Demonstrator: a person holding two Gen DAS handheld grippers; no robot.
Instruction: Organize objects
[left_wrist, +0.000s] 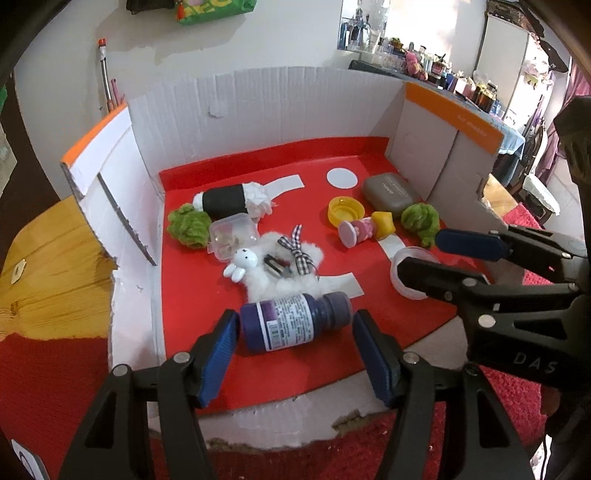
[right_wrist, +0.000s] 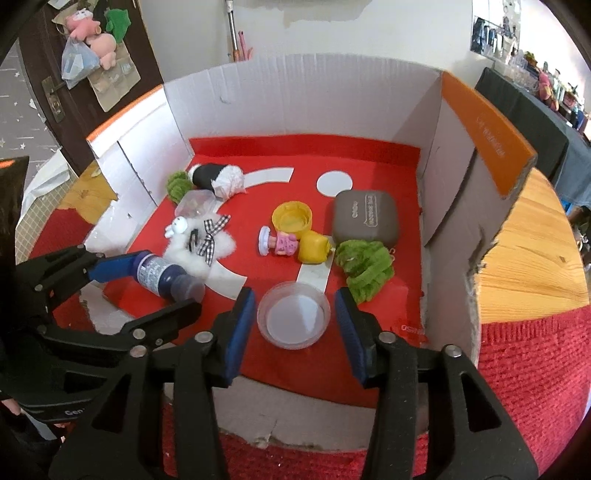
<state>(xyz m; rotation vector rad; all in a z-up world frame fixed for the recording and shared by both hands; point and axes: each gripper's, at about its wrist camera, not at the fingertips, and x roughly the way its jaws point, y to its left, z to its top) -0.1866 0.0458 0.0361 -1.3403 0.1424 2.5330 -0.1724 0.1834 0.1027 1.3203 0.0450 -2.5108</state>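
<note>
Left gripper (left_wrist: 293, 354) jaws about half open, straddling a dark blue bottle (left_wrist: 291, 325) lying on its side on the red mat (left_wrist: 369, 332); left pad looks to touch the bottle base, right pad clear of the cap, no grip. Right gripper (right_wrist: 295, 328) jaws part open around a clear round dish (right_wrist: 293, 319), gaps both sides, nothing held. Both things sit near the box's (right_wrist: 295, 96) cut-down front edge. White fluffy toy (left_wrist: 288, 269) just behind the bottle; green pompom (right_wrist: 364, 267) just beside the dish. Mat is bare toward the back wall.
</note>
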